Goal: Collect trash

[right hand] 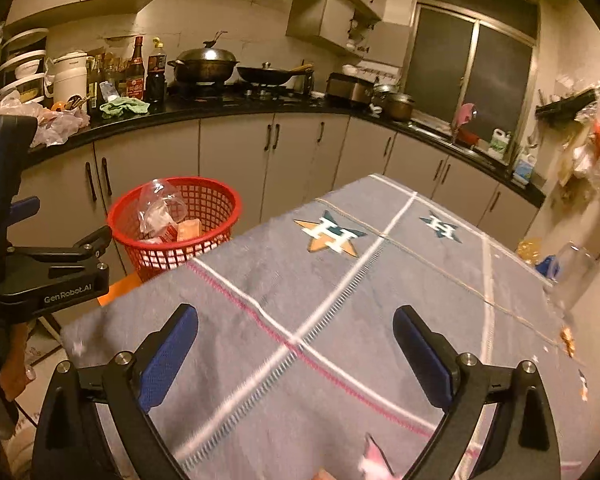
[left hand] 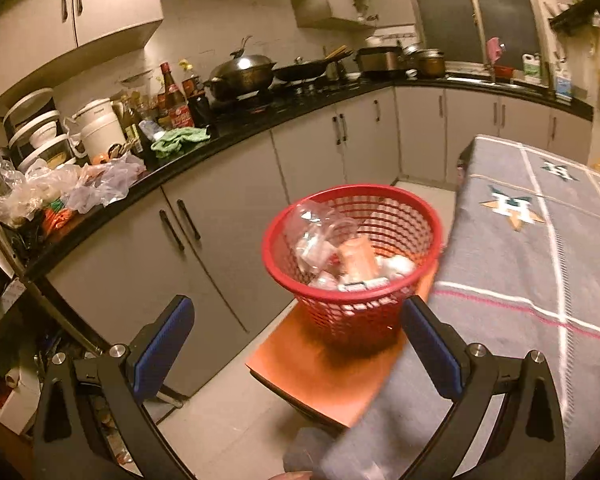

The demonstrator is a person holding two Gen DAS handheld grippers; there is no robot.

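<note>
The tabletop [right hand: 380,304], under a grey cloth with star logos, filled the lower centre and right of the right wrist view and ran down the right side of the left wrist view [left hand: 540,264]. Behind it, a dark counter [left hand: 260,120] curved across the upper half of both frames, crowded with bottles, a lidded wok [left hand: 240,70] and crumpled plastic bags [left hand: 72,188] at the left edge.

The red basket [left hand: 354,248] stood on an orange stool [left hand: 324,368] just beside the tabletop's left edge, in the centre of the left wrist view and at mid left of the right wrist view [right hand: 176,224]. Trash lay inside it: clear plastic [left hand: 320,224], an orange packet [left hand: 356,258] and pale wrappers.

The left gripper [left hand: 300,344] pointed forward and slightly down at the basket from the bottom of its frame, jaws spread wide, nothing between them. Its body showed at the left edge of the right wrist view [right hand: 56,276].

The right gripper [right hand: 296,352] hung level over the cloth at the bottom of its frame, jaws also spread wide and holding nothing. A blurred pink scrap [right hand: 374,460] lay on the cloth at the lower edge, between its fingers' bases.
</note>
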